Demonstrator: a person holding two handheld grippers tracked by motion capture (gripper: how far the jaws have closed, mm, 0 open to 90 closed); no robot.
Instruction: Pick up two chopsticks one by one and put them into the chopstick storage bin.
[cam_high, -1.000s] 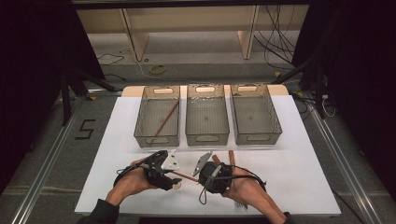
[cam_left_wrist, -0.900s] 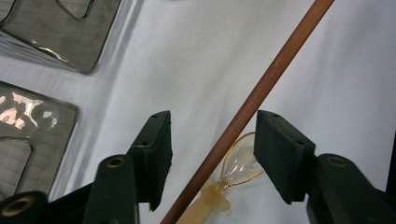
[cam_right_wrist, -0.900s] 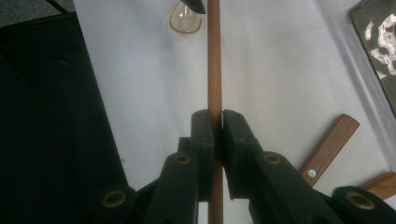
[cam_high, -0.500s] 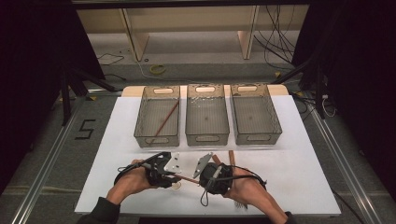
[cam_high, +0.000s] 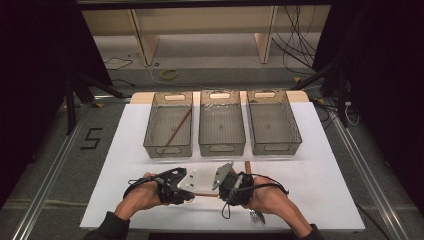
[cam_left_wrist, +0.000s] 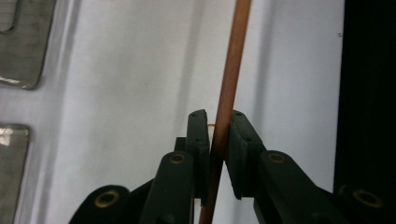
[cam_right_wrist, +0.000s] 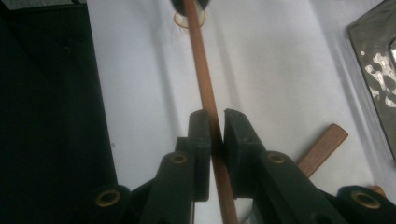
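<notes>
A: The left hand-held gripper (cam_left_wrist: 216, 128) has just been closing on the wooden stick (cam_left_wrist: 229, 88); the right hand-held gripper (cam_right_wrist: 212, 126) clamps it too, above the desk (cam_high: 320, 170).

B: Pulling against each other could snap it or make it slip.

Black "5" (cam_high: 92, 138) — on floor, left of table (cam_high: 125, 150).

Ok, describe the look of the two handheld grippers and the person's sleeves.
Both the left gripper and the right gripper have black bodies, each topped by a grey three-cornered plate. A black cable loops from each. In the gripper views, the jaws are matte black, flat-faced, with brass-coloured pivot pins. Dark sleeves show at the bottom edge of the high view.
</notes>
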